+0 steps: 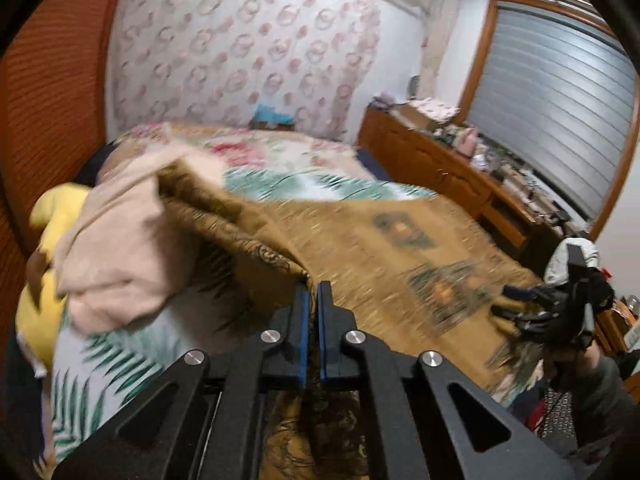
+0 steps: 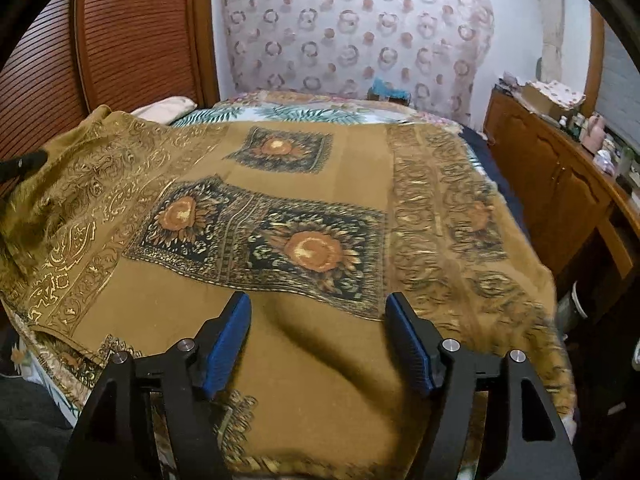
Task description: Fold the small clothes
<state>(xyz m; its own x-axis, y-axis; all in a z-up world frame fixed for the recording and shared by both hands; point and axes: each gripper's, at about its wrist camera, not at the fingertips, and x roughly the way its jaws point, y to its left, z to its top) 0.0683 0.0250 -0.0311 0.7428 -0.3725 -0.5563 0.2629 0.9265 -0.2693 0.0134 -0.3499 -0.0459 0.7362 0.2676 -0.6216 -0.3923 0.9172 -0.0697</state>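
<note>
A brown scarf with gold paisley borders and dark sunflower panels [image 2: 304, 208] lies spread over the bed. My left gripper [image 1: 314, 290] is shut on the scarf's edge [image 1: 280, 256] and holds that edge lifted off the bed, the cloth draping down between the fingers. My right gripper [image 2: 318, 308] is open and empty, just above the scarf's near middle. In the left wrist view the right gripper [image 1: 560, 308] shows at the far right over the scarf's other side. The left gripper's tip [image 2: 24, 164] shows at the left edge of the right wrist view.
A pink garment [image 1: 120, 240] and a yellow one [image 1: 52, 216] are piled at the left on the leaf-print bedsheet [image 1: 92, 364]. A wooden dresser [image 2: 560, 188] with clutter runs along the right. A slatted wooden headboard [image 2: 132, 40] stands at the left.
</note>
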